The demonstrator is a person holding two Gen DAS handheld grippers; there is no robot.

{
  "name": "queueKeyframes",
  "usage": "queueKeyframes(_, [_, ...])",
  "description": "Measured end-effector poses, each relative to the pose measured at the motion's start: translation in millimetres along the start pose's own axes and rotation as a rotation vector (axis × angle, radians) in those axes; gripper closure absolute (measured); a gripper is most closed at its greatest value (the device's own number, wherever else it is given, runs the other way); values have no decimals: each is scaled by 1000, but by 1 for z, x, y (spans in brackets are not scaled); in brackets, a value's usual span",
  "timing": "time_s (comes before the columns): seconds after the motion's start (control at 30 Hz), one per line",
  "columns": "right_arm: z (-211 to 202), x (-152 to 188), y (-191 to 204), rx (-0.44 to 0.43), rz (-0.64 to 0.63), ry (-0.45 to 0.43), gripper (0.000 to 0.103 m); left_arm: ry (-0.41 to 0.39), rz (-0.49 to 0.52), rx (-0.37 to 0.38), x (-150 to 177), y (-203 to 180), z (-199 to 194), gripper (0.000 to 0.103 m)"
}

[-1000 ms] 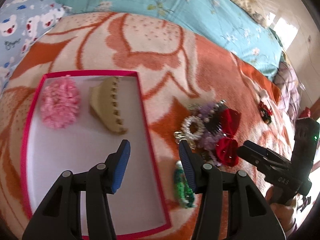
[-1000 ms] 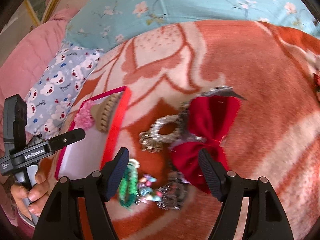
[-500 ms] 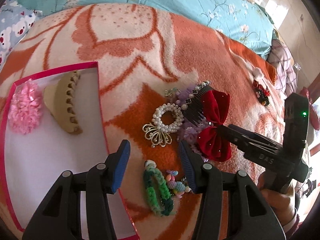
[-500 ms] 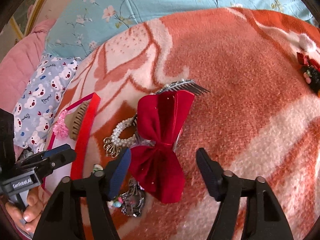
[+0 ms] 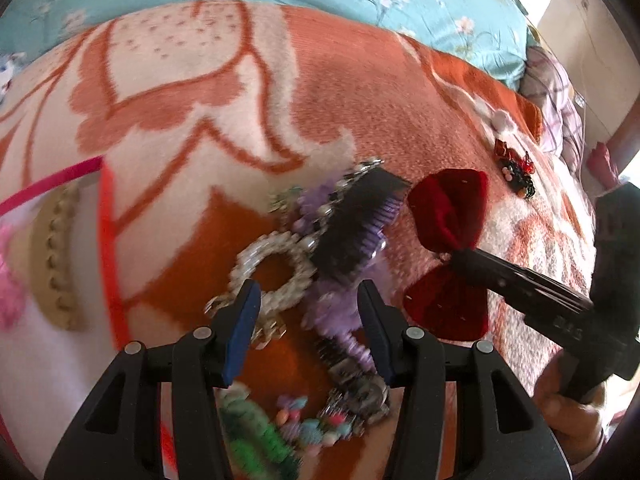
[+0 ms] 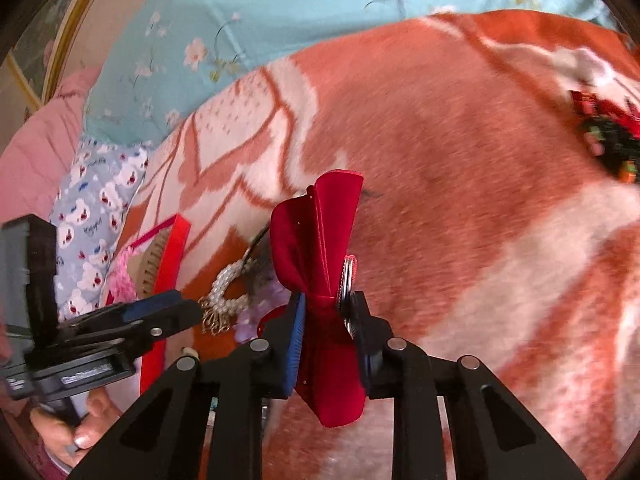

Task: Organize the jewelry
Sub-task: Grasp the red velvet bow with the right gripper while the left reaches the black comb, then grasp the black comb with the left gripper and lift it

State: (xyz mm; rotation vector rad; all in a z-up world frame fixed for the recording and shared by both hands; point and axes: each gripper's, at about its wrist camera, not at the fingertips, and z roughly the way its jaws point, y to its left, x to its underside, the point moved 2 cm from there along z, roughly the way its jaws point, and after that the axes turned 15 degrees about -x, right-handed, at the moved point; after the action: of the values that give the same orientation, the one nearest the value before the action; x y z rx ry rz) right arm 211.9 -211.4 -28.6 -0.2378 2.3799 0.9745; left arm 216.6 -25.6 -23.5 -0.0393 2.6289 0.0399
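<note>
While pinched mid-knot, red velvet bow (image 6: 320, 240), 2 flared loops

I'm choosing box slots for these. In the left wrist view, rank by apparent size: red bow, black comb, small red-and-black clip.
1. red bow, pinched at its knot as the right gripper closes
2. black comb, slightly smaller
3. small red-and-black clip, though it lies farther off
</note>
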Motion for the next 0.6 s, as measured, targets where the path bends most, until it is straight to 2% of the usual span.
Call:
queueKeyframes(0.23, [-15, -3, -18, 18, 38, -23, 80, 0, 67, 22, -26, -32, 18, 54])
queueKeyframes(0.43, [-19, -4, -26, 14, 58, -38, 80, 10, 98, 3, -39, -42, 36, 54])
queueKeyframes(0.6, [-22, -4, -24, 4, 56, -46, 80, 22, 91, 55, -38, -40, 36, 54])
